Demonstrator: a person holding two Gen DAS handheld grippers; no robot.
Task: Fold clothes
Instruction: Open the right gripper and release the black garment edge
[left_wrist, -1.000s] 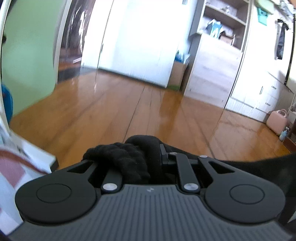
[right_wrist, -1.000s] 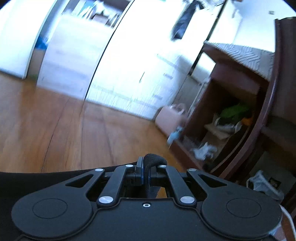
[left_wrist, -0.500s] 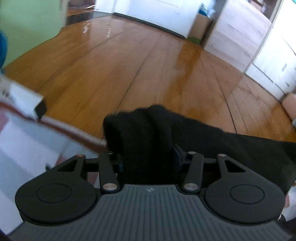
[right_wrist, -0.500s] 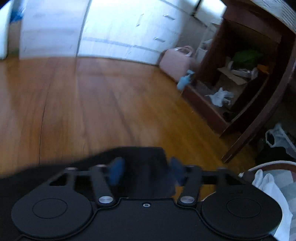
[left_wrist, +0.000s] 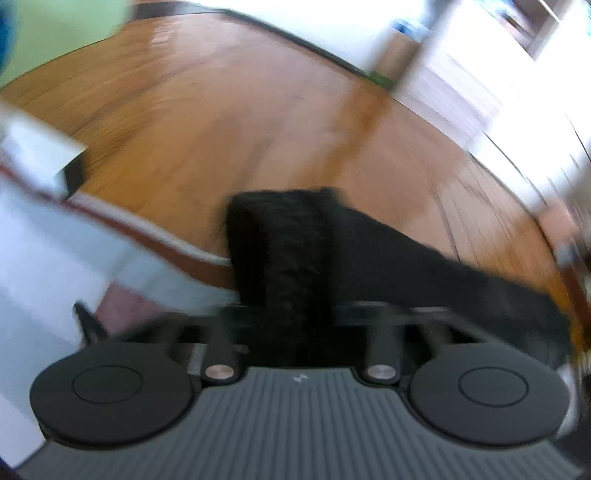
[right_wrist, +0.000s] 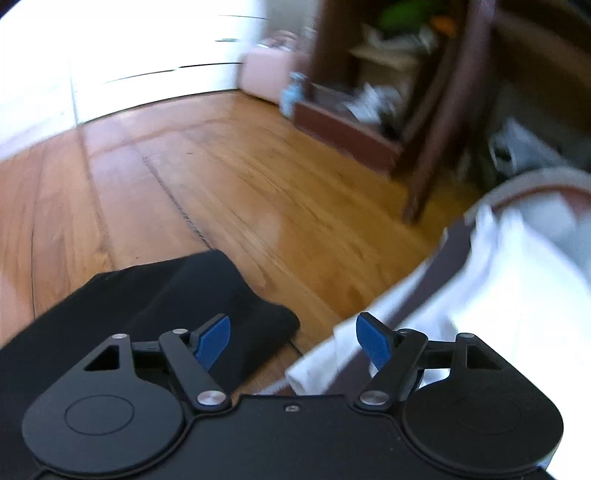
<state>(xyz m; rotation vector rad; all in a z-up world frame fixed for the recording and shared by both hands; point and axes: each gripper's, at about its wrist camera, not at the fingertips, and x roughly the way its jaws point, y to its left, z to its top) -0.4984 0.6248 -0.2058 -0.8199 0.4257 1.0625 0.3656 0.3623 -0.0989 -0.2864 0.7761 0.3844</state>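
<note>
A black garment (left_wrist: 288, 254) fills the space between the fingers of my left gripper (left_wrist: 291, 314), which is spread fairly wide with the cloth bunched inside; the fingertips are hidden by the fabric and the view is blurred. The garment stretches to the right (left_wrist: 443, 280). In the right wrist view my right gripper (right_wrist: 293, 339) is open and empty, its blue pads (right_wrist: 214, 341) spread apart. The same black garment (right_wrist: 155, 295) lies below and left of it, its corner free of the jaws.
A wooden floor (right_wrist: 258, 192) lies ahead. A white cloth (right_wrist: 498, 280) lies on a brown-edged surface at the right. A dark wooden cabinet (right_wrist: 424, 92) with clutter stands at the back right. White bedding (left_wrist: 40, 240) shows at the left.
My right gripper has opened and let go of the black garment, which has dropped away to the left. Both grippers have tilted downward. The left gripper's fingers have spread wider around the cloth.
</note>
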